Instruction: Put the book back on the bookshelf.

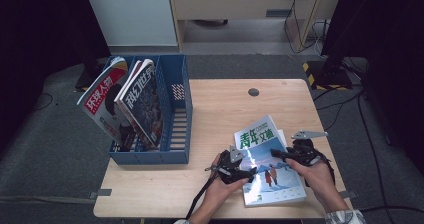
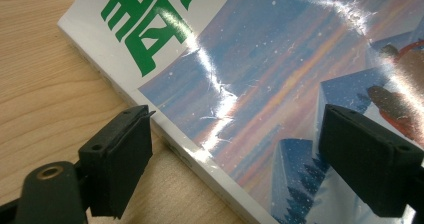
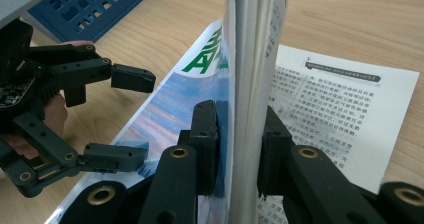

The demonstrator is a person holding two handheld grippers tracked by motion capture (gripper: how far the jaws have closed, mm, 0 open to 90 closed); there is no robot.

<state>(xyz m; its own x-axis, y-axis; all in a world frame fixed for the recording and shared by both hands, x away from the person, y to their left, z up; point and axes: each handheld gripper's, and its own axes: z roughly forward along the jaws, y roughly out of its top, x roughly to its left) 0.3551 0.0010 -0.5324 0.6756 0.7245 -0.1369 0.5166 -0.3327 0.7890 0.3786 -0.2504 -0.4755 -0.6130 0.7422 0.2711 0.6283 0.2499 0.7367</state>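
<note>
Magazine and two grippers are what matter on the tabletop right now. It lies at the near right part of the wood, its long axis running from the far left, where the green title sits, toward the near right corner.

From where I stand, the right gripper comes in from the right long edge. Its jaws are pinched on a sheaf of the upper pages together with the cover, and in the right gripper view that sheaf stands up on edge between the two black pads, with a printed text page lying flat beyond it. So the cover side is lifted while the lower pages rest on the wood.

The left gripper sits at the opposite long edge, the spine side, on the magazine's left. Its jaws stand wide apart and hold nothing; in its own view one pad hovers over the bare wood just beside the spine and the other over the glossy cover, so the edge lies between them.

Both hands are close, but I'd judge the left is the free one, and the spine straddled by its jaws is what its closing would turn on. Well apart at the left stands the blue file rack, with two magazines leaning in its left slots.
</note>
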